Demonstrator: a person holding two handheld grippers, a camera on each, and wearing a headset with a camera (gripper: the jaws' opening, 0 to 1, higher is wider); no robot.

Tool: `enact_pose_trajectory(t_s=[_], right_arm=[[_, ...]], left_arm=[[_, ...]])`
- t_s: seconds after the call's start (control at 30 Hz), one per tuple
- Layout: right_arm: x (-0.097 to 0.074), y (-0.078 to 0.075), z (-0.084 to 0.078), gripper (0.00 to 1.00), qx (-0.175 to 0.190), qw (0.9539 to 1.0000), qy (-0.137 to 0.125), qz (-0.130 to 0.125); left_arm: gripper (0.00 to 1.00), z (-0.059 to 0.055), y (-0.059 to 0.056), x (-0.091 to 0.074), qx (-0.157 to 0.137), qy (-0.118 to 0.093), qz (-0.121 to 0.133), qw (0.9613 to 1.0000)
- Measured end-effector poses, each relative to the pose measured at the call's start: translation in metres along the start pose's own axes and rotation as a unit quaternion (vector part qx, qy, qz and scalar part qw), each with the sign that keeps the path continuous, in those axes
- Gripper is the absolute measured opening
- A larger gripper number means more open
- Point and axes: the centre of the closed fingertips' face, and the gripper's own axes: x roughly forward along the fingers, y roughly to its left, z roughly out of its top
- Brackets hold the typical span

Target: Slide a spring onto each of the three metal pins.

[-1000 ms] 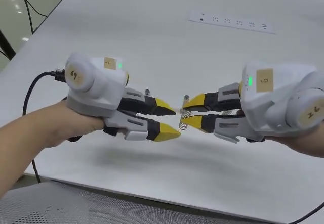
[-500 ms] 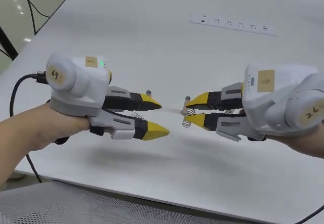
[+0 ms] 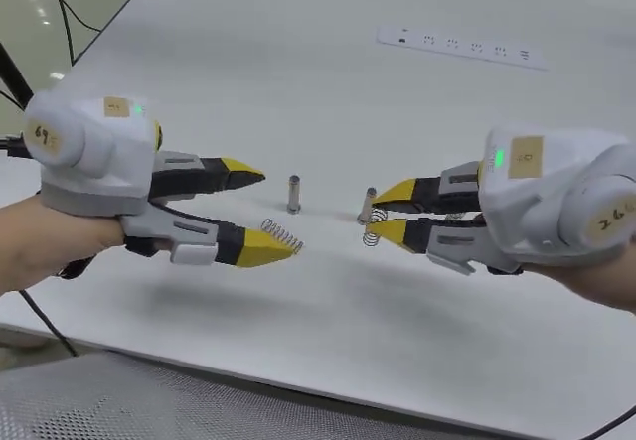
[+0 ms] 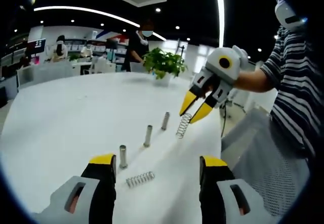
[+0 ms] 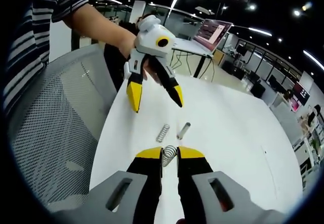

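Observation:
In the head view my left gripper (image 3: 275,212) is open and holds nothing. A loose spring (image 3: 280,231) lies on the white table just beyond its lower tip. A metal pin (image 3: 294,194) stands upright between the grippers. My right gripper (image 3: 375,215) is shut on a spring (image 3: 373,229), right beside a second pin (image 3: 368,205). The left gripper view shows three bare pins in a row (image 4: 123,156) (image 4: 148,135) (image 4: 165,120), the loose spring (image 4: 140,179), and the right gripper (image 4: 198,104) with its spring (image 4: 182,125) hanging. In the right gripper view the held spring (image 5: 169,154) sits between the jaws.
A white power strip (image 3: 460,46) lies at the far side of the table. A black cable (image 3: 40,8) runs along the left edge. A grey mesh chair seat (image 3: 149,400) is below the near table edge. People and desks stand far behind.
My left gripper has drawn back to the left, away from the right gripper, uncovering a pin and the loose spring. The right gripper holds still with its spring.

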Motion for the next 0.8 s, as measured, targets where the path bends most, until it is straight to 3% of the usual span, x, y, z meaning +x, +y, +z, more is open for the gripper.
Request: enact_pose_trajectory(t_s=[0.23,0.43,0.53,0.8], right_arm=[[-0.001,-0.004,-0.006,0.07,0.003,0.9999,0.006,-0.012],[0.0,-0.008,-0.011,0.07,0.005,0.9997,0.014,-0.019],[0.001,-0.011,-0.011,0.07,0.004,0.9996,0.015,-0.022],[0.006,-0.026,-0.009,0.07,0.009,0.9993,0.015,-0.032]], left_arm=[[0.78,-0.007,0.012,-0.011,0.005,0.004,0.017,0.9998],[0.91,0.003,0.017,-0.016,-0.011,-0.033,0.029,0.999],[0.98,0.001,0.018,-0.016,-0.016,-0.029,0.034,0.9989],[0.98,-0.003,0.019,-0.018,-0.014,-0.023,0.038,0.9989]])
